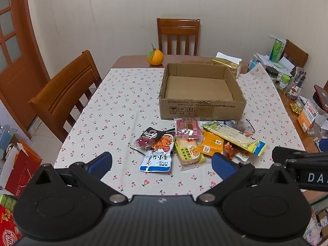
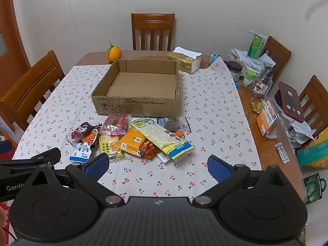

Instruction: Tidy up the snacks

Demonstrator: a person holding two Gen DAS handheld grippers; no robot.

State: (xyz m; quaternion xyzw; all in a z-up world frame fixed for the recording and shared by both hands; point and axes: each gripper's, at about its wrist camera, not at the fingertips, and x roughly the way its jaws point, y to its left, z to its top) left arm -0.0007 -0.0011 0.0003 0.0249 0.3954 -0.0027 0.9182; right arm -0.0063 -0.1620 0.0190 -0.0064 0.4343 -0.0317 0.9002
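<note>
Two fisheye views look down a wooden dining table (image 1: 291,110) covered by a white cloth printed with small red cherries (image 1: 123,102). Brown slatted wooden chairs (image 1: 178,34) stand around it against a plain cream wall, and a wooden door with frosted panes (image 1: 8,37) shows at the left.

An open shallow brown cardboard box (image 1: 202,110) sits upright on the cloth past the middle, holding nothing. Just in front of it, nearly touching its near wall, lies a loose heap of overlapping snack packets (image 2: 131,139): a dark red pouch with orange strips pictured (image 1: 155,139), a white and blue pouch (image 1: 156,162), a clear pink wrapper (image 1: 187,128), an orange packet (image 1: 212,144) and a long yellow and blue bag (image 1: 235,137) slanting across the top. An orange fruit with a green leaf (image 1: 155,57) rests behind the box, and a gold tissue box (image 2: 185,61) stands beside its far right corner.

Both claws hover above the near edge of the cloth, well short of the heap. The left gripper (image 1: 162,163) has its blue-padded jaws spread wide, holding nothing; the right gripper (image 2: 157,167) is likewise spread and empty.

Only the right wrist view shows the cluttered right side fully: jars, papers and what seems to be a red-cased phone (image 2: 291,102) propped on a clear container. The left wrist view alone shows red gift boxes (image 1: 22,172) on the floor.
</note>
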